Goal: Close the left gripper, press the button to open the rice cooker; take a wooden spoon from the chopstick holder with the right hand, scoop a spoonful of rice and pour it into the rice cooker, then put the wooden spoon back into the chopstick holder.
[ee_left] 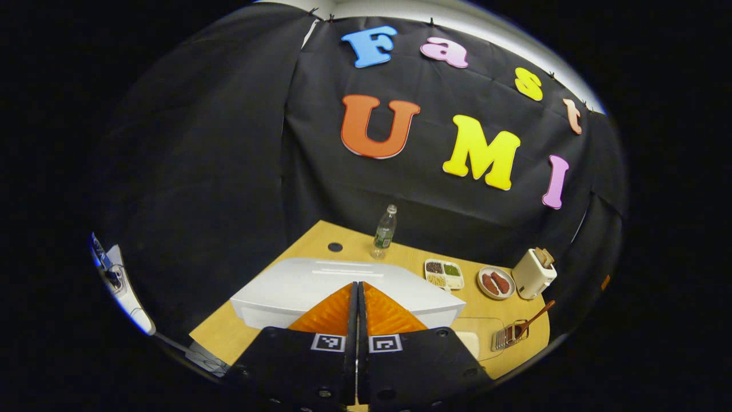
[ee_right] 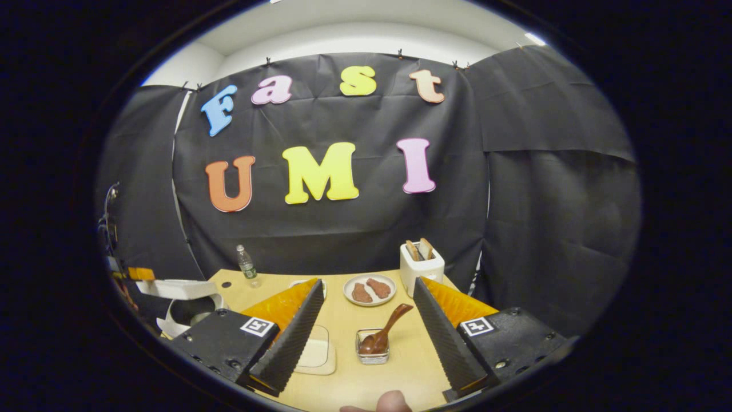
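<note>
Seemingly, left gripper (ee_left: 357,297) fingers pressed together hide the rice cooker (ee_left: 297,289) button; right gripper (ee_right: 366,320) fingers spread.

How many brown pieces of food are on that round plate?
2. They lie side by side on the round plate, one to the left and one to the right, next to the toaster.

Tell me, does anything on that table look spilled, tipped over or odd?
Nothing stands out. The water bottle and toaster stand upright, the wooden spoon leans in its chopstick holder, and nothing is spilled on the table.
</note>
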### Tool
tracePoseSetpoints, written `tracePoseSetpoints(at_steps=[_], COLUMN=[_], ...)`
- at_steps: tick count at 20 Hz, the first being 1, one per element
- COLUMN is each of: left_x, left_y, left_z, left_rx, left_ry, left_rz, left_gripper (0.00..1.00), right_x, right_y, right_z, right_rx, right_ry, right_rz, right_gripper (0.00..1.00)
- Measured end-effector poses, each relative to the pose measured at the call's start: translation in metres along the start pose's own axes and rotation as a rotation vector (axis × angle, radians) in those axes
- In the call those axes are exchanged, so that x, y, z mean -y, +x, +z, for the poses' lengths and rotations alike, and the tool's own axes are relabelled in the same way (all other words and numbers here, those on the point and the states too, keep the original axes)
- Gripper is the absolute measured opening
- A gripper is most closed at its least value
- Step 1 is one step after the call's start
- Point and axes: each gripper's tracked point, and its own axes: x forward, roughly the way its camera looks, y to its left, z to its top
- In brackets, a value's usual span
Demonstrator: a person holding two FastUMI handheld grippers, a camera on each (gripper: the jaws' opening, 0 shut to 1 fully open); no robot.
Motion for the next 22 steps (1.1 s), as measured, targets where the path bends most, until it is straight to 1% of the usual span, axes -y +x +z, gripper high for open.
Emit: tracePoseSetpoints(at_steps=[2, 6, 7, 8, 9, 10, 13, 17, 19, 22], left_x=[0.005, 0.011, 0.013, 0.017, 0.019, 0.021, 0.024, 0.036, 0.038, 0.048], left_y=[-0.001, -0.016, -0.023, -0.032, -0.041, -0.047, -0.068, -0.097, -0.107, -0.118], left_z=[0.031, 0.062, 0.064, 0.065, 0.065, 0.063, 0.069, 0.068, 0.064, 0.046], left_rx=[0.068, 0.172, 0.185, 0.198, 0.207, 0.219, 0.261, 0.297, 0.306, 0.291], left_ry=[-0.002, -0.026, -0.027, -0.022, -0.011, 0.007, 0.047, 0.047, 0.061, 0.089], left_rz=[-0.010, -0.045, -0.058, -0.071, -0.081, -0.082, -0.078, -0.096, -0.092, -0.103], left_gripper=[0.03, 0.02, 0.04, 0.22, 0.17, 0.53, 0.95, 0.94, 0.94, 0.94], right_x=[0.001, 0.004, 0.004, 0.005, 0.005, 0.005, 0.006, 0.008, 0.009, 0.012], right_y=[-0.005, -0.018, -0.020, -0.022, -0.024, -0.026, -0.028, -0.028, -0.026, -0.019], right_z=[0.004, 0.012, 0.012, 0.011, 0.010, 0.008, 0.004, -0.004, -0.008, -0.015], right_rx=[0.005, 0.029, 0.033, 0.033, 0.030, 0.027, 0.020, 0.000, -0.004, -0.017], right_ry=[-0.009, -0.026, -0.026, -0.024, -0.023, -0.022, -0.024, -0.015, -0.012, -0.017], right_rz=[0.002, 0.003, 0.003, 0.001, -0.001, -0.001, 0.000, 0.002, 0.007, 0.009], right_gripper=[1.00, 1.00, 1.00, 1.00, 1.00, 1.00, 1.00, 1.00, 1.00, 1.00])
